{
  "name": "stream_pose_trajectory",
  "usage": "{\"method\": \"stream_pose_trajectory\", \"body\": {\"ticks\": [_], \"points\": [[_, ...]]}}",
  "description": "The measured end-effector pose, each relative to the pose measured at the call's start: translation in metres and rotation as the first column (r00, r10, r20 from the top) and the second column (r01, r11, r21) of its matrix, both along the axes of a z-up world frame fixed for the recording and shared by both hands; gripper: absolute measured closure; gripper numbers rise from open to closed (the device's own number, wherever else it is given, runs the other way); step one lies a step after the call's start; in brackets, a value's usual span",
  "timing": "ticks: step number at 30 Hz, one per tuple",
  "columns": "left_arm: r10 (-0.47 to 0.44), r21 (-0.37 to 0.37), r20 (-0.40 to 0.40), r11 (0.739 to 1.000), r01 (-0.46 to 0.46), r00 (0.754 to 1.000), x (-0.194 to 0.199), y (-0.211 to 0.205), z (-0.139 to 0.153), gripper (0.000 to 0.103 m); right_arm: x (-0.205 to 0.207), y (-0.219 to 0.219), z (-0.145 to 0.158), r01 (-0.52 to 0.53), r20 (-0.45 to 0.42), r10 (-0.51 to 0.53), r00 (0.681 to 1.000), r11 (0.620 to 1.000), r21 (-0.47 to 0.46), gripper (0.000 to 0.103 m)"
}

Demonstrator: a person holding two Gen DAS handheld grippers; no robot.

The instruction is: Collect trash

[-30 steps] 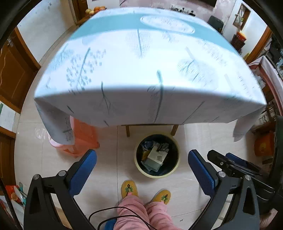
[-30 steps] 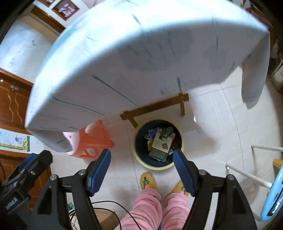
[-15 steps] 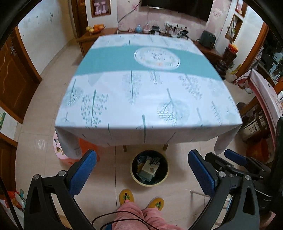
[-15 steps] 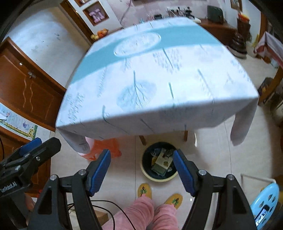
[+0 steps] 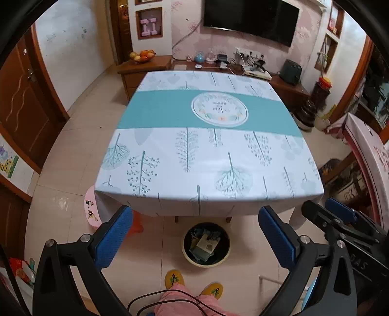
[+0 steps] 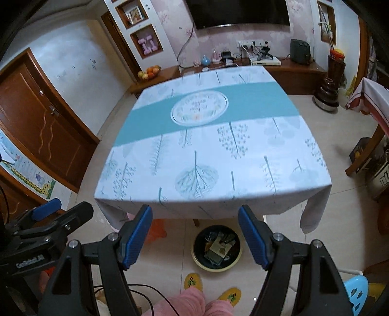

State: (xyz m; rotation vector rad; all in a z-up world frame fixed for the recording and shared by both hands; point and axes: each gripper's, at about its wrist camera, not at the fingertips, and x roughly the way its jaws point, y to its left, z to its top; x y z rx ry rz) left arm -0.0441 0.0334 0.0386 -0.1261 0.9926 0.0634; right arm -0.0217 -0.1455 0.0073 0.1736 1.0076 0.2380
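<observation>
Both grippers hang above the near edge of a table [image 5: 209,150] draped in a pale tablecloth [image 6: 214,155] printed with trees and crossed by a teal band with a round emblem. The left gripper [image 5: 194,233] has its blue-padded jaws spread wide with nothing between them; through the gap the floor shows far below. The right gripper [image 6: 194,233] is likewise spread, its pads apart and empty, and in the left wrist view it appears at the right edge as a dark frame with a blue pad. On the tiled floor [image 5: 80,136], just in front of the table's near edge and partly under the cloth's overhang, stands a round trash bin [image 5: 206,244] with a cream rim and dark inside; it holds the trash [image 6: 220,246], a jumble of crumpled wrappers and a flat pale carton lying on top. Close to the bin are the person's yellow slippers [image 5: 174,279] and pink trouser legs [image 6: 192,301]. A pink and orange plastic stool [image 5: 91,209] sits under the table's left corner, and a light blue stool [image 6: 356,291] stands at the right. A fruit bowl [image 5: 142,56] rests on the sideboard [image 5: 145,65] beyond, under a wall-mounted television [image 5: 250,20].
</observation>
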Motion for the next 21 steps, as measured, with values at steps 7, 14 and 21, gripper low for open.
{"method": "stream_pose_trajectory", "body": {"ticks": [7, 14, 21], "points": [[0.022, 0.016, 0.04, 1.0, -0.022, 0.999, 0.0, -0.007, 0.015, 0.001, -0.005, 0.001, 0.031, -0.017, 0.075, 0.018, 0.997, 1.0, -0.012, 0.03], [0.026, 0.033, 0.053, 0.999, -0.028, 0.998, -0.001, -0.013, 0.019, 0.001, -0.008, -0.001, 0.041, -0.008, 0.108, 0.012, 0.994, 0.999, -0.041, 0.03], [0.03, 0.04, 0.057, 0.999, -0.032, 0.998, -0.002, -0.016, 0.021, 0.001, -0.01, -0.003, 0.044, 0.011, 0.12, -0.005, 0.993, 0.999, -0.051, 0.03]]}}
